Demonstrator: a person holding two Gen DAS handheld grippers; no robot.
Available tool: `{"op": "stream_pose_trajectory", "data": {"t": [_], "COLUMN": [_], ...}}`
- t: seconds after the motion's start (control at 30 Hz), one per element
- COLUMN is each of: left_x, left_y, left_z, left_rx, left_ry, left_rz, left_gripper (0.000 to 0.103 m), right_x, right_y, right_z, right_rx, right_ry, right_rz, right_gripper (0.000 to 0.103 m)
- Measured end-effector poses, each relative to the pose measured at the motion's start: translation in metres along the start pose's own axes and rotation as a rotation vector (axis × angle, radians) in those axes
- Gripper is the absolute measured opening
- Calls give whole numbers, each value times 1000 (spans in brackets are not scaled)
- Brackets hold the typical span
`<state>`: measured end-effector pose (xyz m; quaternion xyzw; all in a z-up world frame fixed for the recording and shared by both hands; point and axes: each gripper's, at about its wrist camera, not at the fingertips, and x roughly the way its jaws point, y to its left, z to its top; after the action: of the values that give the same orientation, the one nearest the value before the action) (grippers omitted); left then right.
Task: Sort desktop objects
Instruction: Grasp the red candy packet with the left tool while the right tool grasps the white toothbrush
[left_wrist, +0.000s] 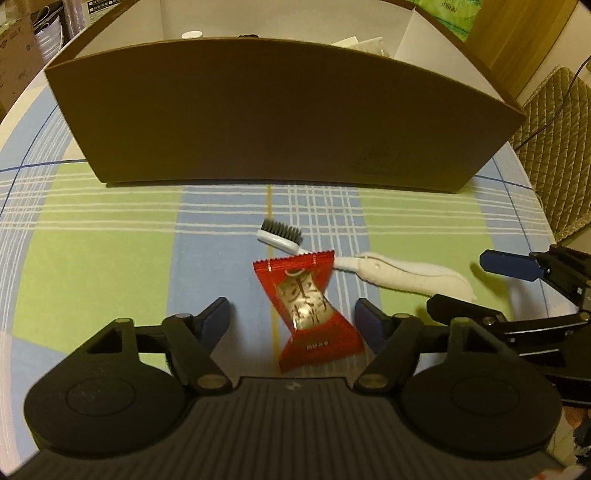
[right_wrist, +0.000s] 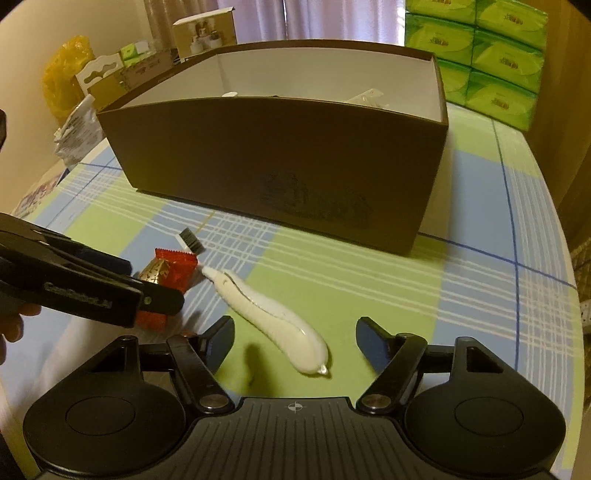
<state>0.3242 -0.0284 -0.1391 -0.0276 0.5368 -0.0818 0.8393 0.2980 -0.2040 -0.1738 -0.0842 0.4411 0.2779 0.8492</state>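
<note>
Candy packet lies on the tablecloth between your left gripper's wide fingers: light, crinkly, slippery, so pinch its middle. Your right gripper gapes around the toothbrush handle.

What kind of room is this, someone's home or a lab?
Most likely a home, perhaps a dining area. A checked tablecloth covers the table, green tissue packs are stacked behind the brown box, and a quilted chair cushion sits alongside.
</note>
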Motion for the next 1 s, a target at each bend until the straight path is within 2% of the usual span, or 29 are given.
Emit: {"op": "stream_pose_trajectory", "data": {"t": [0.13, 0.2, 0.33, 0.47, 0.77, 0.87, 0.93, 1.0], "left_x": [3, 3, 0, -5, -22, -29, -29, -33], "left_y": [0, -1, 6, 26, 77, 84, 86, 86], "left_z": [1, 0, -1, -4, -19, -24, -27, -30], "left_rx": [24, 49, 64, 26, -84, -104, -111, -117], "left_ry": [-10, -18, -29, -33, -35, -34, -34, -35], "left_rz": [8, 16, 32, 66, 136, 141, 141, 141], "left_gripper": [60, 53, 26, 25, 25, 25, 25, 25], "right_x": [4, 7, 10, 16, 36, 37, 36, 34], "right_y": [0, 1, 5, 11, 27, 32, 36, 40], "right_z": [3, 5, 9, 14, 18, 18, 17, 15], "right_rx": [-7, -13, -35, -74, -162, -200, -212, -225], "right_ry": [5, 8, 11, 10, 38, 44, 55, 66], "right_rz": [5, 11, 21, 34, 49, 50, 62, 73], "right_gripper": [70, 70, 69, 67, 49, 38, 25, 18]}}
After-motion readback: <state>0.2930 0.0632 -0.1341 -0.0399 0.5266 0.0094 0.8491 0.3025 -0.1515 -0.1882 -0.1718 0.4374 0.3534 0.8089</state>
